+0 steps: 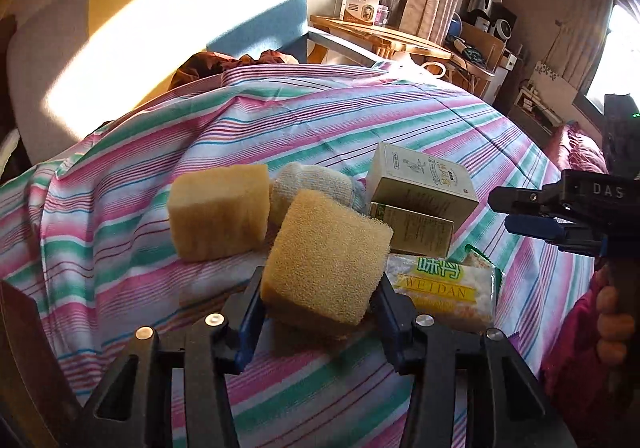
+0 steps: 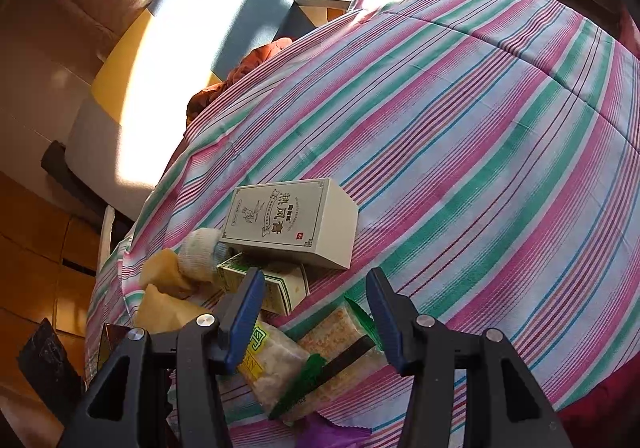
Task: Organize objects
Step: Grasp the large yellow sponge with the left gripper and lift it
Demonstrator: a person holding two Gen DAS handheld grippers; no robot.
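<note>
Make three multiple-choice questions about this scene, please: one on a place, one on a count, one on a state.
1. What does the larger pale box lean on?
A. a smaller green box
B. a wooden chair
C. a pillow

2. How many yellow sponge blocks does the left wrist view show?
A. one
B. two
C. four

3. What is the left gripper doing?
A. hanging open over bare cloth
B. closed on a sponge
C. closed on a snack pack

Key: 1 A, its lower edge rests on the green box. 2 B, the held sponge and another sponge behind it on the striped sheet. 3 B, both pads press the sponge's sides.
</note>
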